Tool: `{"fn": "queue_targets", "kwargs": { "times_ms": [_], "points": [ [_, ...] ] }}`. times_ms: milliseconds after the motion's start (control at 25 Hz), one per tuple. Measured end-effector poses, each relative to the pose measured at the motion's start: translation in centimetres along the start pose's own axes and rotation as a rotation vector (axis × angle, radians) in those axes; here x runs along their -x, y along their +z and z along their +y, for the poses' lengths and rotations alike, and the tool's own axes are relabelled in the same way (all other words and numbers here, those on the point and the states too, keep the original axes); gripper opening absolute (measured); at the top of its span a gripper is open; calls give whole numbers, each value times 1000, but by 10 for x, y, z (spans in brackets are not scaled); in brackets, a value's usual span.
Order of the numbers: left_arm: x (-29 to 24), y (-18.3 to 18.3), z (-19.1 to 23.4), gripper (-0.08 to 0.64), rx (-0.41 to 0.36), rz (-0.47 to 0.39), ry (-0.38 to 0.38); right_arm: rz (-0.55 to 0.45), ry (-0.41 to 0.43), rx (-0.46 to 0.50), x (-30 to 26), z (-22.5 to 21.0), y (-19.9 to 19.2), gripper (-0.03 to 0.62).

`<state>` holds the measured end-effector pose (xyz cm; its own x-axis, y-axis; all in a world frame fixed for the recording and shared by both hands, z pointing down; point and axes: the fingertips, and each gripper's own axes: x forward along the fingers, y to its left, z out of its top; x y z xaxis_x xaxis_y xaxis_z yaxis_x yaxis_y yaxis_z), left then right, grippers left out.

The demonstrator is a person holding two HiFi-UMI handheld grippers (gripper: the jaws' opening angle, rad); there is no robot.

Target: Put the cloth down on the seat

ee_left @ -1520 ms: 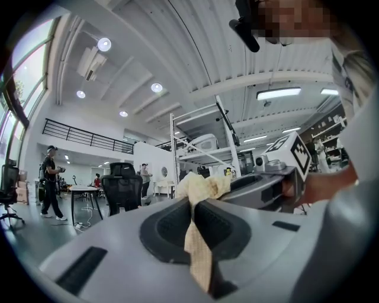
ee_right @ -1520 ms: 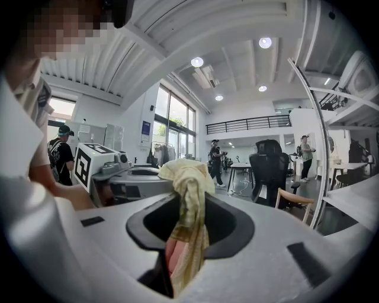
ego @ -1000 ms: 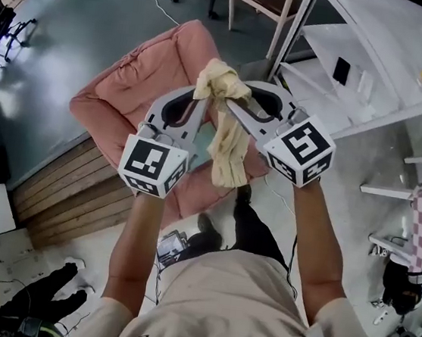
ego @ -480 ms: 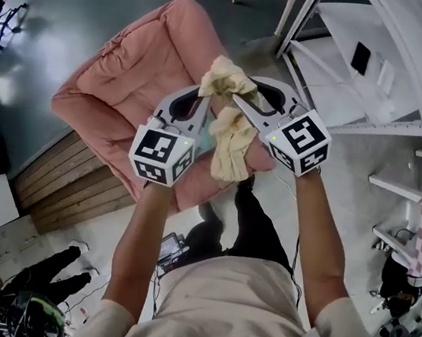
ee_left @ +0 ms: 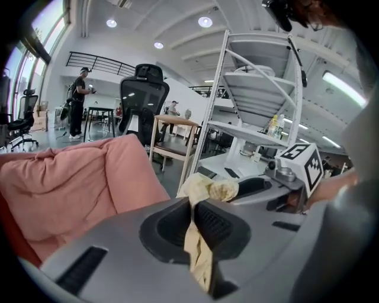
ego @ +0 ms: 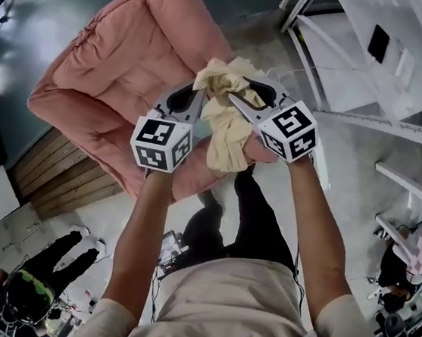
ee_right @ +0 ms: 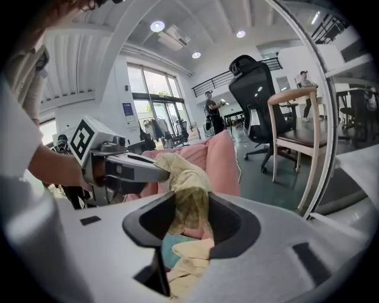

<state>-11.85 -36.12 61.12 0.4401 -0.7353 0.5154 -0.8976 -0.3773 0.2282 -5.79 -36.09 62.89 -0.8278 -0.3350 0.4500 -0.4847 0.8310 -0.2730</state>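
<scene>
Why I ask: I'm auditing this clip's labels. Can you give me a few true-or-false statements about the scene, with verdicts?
1. The left gripper is shut on the yellow cloth. True.
2. The cloth lies flat on the pink seat. False: it hangs in the air from the grippers, above the seat's front edge.
3. The right gripper is well clear of the cloth. False: the cloth sits between its fingers, which are opening.
4. In the head view, a white shelf rack stands to the right of the seat. True.
</scene>
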Motion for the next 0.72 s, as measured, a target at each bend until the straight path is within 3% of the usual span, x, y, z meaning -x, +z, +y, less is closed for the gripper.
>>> {"fn": "queue_targets", "kwargs": {
  "times_ms": [400,720],
  "points": [
    [-45,-114,33,21,136,173,50,157,-21,-158,-55,-38,-123,112],
    [-49,-161,54,21,139,240,96,274,-63,-237,-80,-56,-186,114]
  ]
}}
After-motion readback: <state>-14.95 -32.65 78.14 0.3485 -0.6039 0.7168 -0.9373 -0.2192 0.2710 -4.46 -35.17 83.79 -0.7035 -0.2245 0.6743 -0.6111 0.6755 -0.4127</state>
